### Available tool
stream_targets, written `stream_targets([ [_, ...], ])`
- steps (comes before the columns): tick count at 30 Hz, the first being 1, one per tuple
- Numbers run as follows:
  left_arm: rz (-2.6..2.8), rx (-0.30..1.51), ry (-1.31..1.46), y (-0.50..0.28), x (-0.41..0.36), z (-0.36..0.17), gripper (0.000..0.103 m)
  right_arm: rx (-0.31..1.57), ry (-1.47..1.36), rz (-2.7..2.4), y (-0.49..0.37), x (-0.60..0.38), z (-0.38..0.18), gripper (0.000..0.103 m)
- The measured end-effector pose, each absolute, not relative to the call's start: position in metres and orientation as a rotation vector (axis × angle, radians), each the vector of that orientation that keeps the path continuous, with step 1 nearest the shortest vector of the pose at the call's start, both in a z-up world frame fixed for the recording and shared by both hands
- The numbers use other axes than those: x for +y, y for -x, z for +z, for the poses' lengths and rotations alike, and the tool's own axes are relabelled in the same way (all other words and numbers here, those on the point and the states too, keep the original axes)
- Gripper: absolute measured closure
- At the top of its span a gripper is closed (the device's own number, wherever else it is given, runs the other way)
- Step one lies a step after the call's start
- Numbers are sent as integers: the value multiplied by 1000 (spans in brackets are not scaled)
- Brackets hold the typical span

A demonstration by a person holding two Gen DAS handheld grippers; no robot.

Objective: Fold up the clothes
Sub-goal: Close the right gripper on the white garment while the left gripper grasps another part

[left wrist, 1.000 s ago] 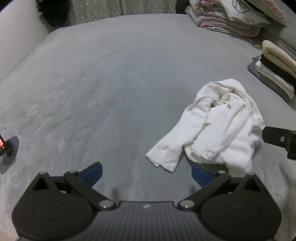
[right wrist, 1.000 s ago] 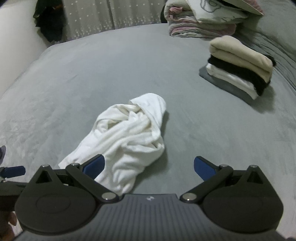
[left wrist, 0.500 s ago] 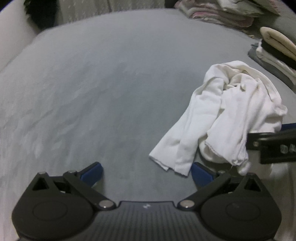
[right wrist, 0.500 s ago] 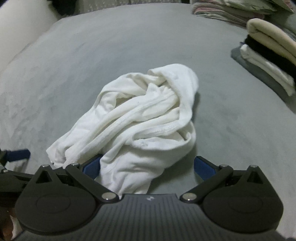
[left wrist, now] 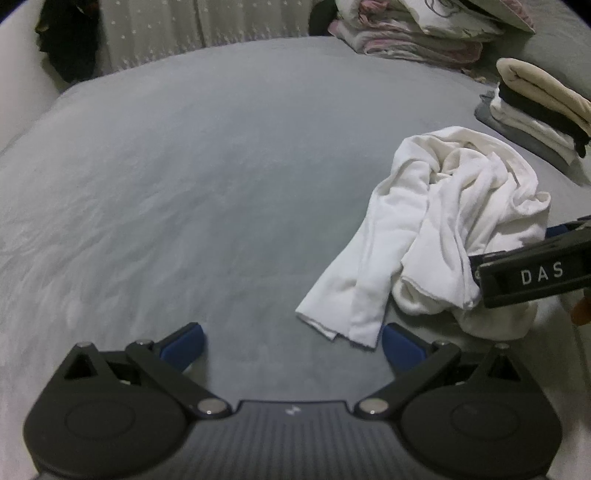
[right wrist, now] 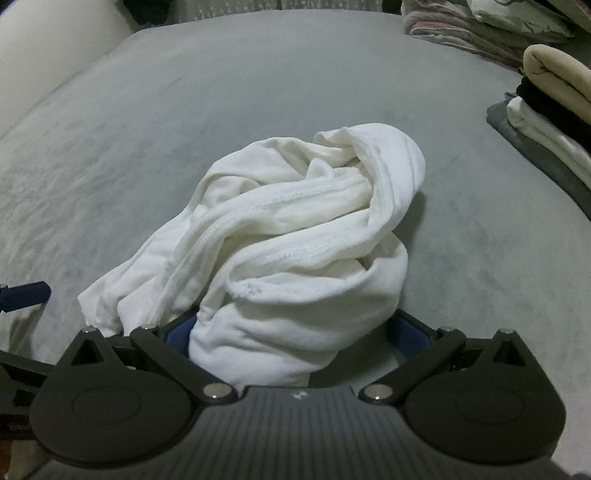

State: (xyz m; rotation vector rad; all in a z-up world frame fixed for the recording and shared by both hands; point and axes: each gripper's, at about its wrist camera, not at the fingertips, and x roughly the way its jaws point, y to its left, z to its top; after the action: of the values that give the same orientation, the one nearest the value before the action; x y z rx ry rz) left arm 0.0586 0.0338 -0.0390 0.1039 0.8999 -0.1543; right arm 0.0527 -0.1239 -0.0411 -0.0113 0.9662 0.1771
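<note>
A crumpled white garment [left wrist: 436, 236] lies in a heap on the grey bed cover [left wrist: 207, 184]. My left gripper [left wrist: 291, 341] is open, its right blue pad just short of the garment's near corner. My right gripper [right wrist: 295, 332] is open too, and the near end of the white garment [right wrist: 291, 251] bulges between its spread blue pads. In the left wrist view the right gripper's black body [left wrist: 532, 273] reaches in from the right over the heap. The left gripper's blue fingertip [right wrist: 26, 293] shows at the left edge of the right wrist view.
A stack of folded clothes [left wrist: 535, 107], beige on top, then black and white, sits at the right [right wrist: 550, 107]. Folded bedding [left wrist: 417, 33] is piled at the far right. A dark garment [left wrist: 66, 48] hangs at the back left by a curtain.
Both grippers have moved forward toward the white garment. The right one now has the garment's near end between its open fingers, and the left one is close to the near corner.
</note>
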Motion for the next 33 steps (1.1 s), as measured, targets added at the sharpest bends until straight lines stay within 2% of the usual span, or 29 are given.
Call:
stream_targets([
  [1,-154,897,-88,-58,36,-38,2,968,5,184,-53,-125,-40,0],
  [3,-147,890,-51,-56,41,-36,11,957,-27,195,-55,-129,-36,0],
  [4,-146,885,-34,-56,44,-34,14,948,-51,204,-53,-132,-32,2],
  [6,-157,870,9,-56,49,-29,27,932,-94,220,-52,-136,-26,10],
  [7,-162,863,31,-56,51,-28,31,929,-115,223,-52,-138,-24,14],
  [9,-166,855,73,-56,54,-26,48,924,-154,221,-50,-142,-21,24],
  [11,-155,854,104,-58,54,-28,59,923,-184,227,-49,-144,-20,38],
  [15,-139,841,132,-62,50,-28,98,905,-220,242,-47,-150,-17,55],
  [16,-142,836,142,-62,49,-28,102,899,-225,245,-48,-151,-16,58],
  [18,-144,818,155,-62,48,-26,102,881,-241,246,-51,-156,-11,62],
  [19,-145,808,160,-63,47,-25,101,875,-254,252,-51,-158,-9,75],
  [20,-155,798,161,-63,45,-23,101,870,-267,259,-51,-160,-8,79],
  [22,-185,779,162,-62,40,-19,91,862,-290,262,-53,-165,-5,79],
  [24,-225,760,168,-60,35,-15,60,848,-300,260,-52,-169,-3,80],
  [25,-245,750,172,-59,33,-13,56,842,-308,259,-51,-171,-2,80],
  [33,-407,683,112,-48,8,-4,48,788,-396,281,-38,-188,13,80],
])
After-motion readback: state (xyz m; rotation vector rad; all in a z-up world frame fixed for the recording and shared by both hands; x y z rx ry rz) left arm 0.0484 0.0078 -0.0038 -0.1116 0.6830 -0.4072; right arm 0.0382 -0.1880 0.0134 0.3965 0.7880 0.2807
